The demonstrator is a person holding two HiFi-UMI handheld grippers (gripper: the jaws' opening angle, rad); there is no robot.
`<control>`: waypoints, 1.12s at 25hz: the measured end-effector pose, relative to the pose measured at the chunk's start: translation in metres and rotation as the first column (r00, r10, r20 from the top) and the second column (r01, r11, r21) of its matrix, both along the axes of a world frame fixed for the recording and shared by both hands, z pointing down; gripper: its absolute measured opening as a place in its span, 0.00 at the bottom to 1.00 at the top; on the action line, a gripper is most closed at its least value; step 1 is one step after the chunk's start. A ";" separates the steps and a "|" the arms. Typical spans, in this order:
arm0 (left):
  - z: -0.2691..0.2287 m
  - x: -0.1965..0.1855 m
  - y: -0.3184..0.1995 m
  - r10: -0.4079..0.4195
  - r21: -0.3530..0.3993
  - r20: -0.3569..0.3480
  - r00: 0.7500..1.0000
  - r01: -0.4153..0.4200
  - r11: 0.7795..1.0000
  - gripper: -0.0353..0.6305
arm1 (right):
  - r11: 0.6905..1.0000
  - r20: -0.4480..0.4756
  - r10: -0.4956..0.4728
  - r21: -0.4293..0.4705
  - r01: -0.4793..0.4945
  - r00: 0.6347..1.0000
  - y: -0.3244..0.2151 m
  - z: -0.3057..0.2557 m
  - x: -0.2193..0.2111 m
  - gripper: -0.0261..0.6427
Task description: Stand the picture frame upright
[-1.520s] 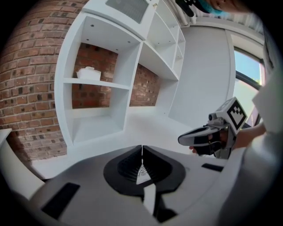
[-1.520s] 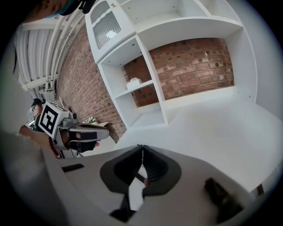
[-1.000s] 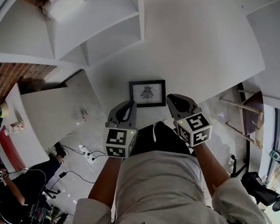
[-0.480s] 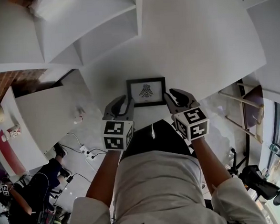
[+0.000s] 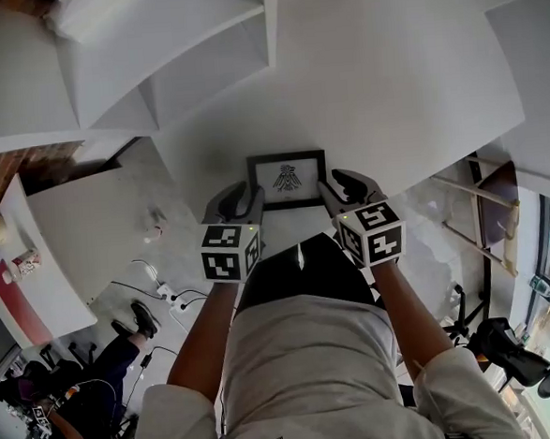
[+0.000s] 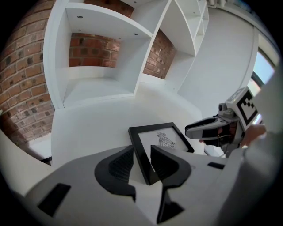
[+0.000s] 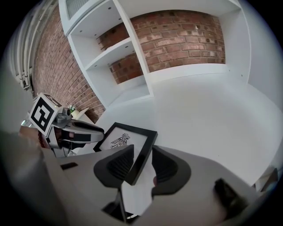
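Note:
A black picture frame (image 5: pixel 287 179) with a small bird-like print lies flat on the white table (image 5: pixel 388 93). My left gripper (image 5: pixel 242 200) has come down at its left side. In the left gripper view the frame's left rail (image 6: pixel 142 155) runs between the jaws, with a gap on both sides. My right gripper (image 5: pixel 342 189) is at the frame's right side. In the right gripper view its jaws straddle the right rail (image 7: pixel 141 155) without pressing on it. Both pairs of jaws have just been opening. Each gripper view also shows the other gripper: right (image 6: pixel 211 128), left (image 7: pixel 82 128).
White shelving (image 5: pixel 166 67) with a brick back (image 7: pixel 177 33) stands behind and left of the frame. The table's near edge runs just below the grippers. On the floor at left lie cables and a power strip (image 5: pixel 168 294), and a person (image 5: pixel 72 406) sits there.
Both grippers have come down to the frame and their jaws have opened. They were shut above its near corners; each now straddles a side rail.

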State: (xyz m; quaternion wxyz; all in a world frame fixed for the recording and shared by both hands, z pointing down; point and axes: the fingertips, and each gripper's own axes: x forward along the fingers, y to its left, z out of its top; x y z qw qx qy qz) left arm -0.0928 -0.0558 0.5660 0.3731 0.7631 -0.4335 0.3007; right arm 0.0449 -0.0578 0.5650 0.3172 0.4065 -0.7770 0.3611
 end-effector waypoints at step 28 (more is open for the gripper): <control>0.014 0.004 -0.006 -0.006 -0.026 0.022 1.000 0.007 1.000 0.21 | 0.996 0.034 0.017 -0.084 -0.014 0.999 -0.001 0.022 -0.007 0.21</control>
